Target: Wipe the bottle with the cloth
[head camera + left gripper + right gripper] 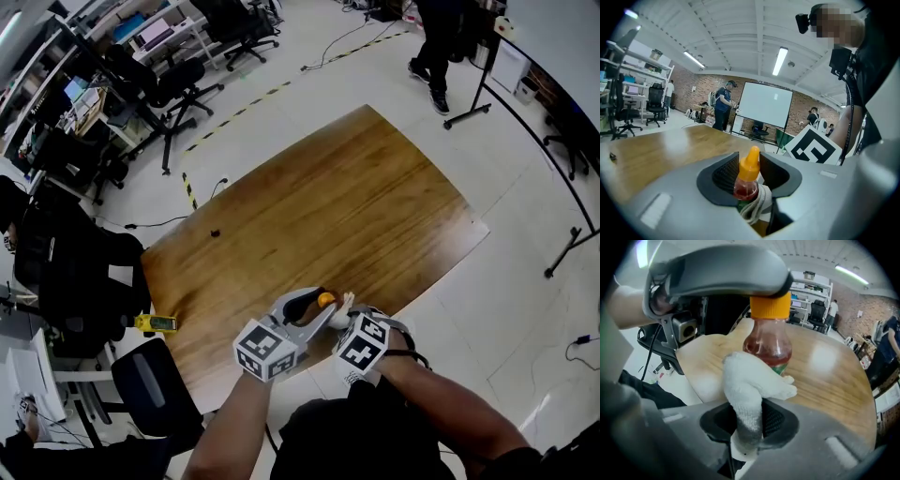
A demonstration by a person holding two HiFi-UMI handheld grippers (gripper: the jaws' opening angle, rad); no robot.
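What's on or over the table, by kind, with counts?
bottle: 1
cloth: 1
grippers: 2, the left gripper and the right gripper
small dark item: 1
Total: 5

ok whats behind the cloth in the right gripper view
The bottle. Its orange cap and red contents show above the cloth. The cloth covers the bottle's lower body, so the base can't be seen.

no readable text, bottle (767, 345) label too blurred to read
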